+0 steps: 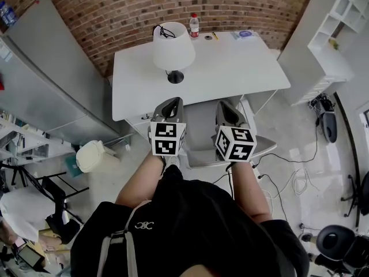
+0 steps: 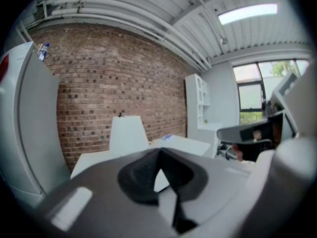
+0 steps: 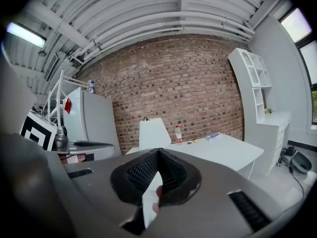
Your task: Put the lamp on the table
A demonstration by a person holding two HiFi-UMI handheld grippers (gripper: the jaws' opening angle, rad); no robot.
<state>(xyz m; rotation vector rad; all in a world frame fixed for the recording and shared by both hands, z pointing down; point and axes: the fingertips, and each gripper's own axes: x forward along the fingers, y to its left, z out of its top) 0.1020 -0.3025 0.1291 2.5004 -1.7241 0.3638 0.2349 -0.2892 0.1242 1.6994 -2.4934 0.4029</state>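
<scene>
A lamp (image 1: 173, 48) with a white shade and a black base stands upright on the white table (image 1: 236, 74), near its left back part. It also shows ahead in the left gripper view as the lamp (image 2: 128, 134) and in the right gripper view as the lamp (image 3: 153, 133). My left gripper (image 1: 172, 101) and right gripper (image 1: 225, 104) hover side by side in front of the table's near edge, well short of the lamp. Both are shut, jaw tips meeting, with nothing between them: left gripper (image 2: 159, 150), right gripper (image 3: 159, 151).
A small bottle (image 1: 194, 25) and a few small items lie at the table's back edge by the brick wall. A grey cabinet (image 1: 52, 79) stands left, white shelves (image 1: 340, 22) right. A grey chair (image 1: 202, 133) sits under the table's front; cables (image 1: 300, 180) run over the floor.
</scene>
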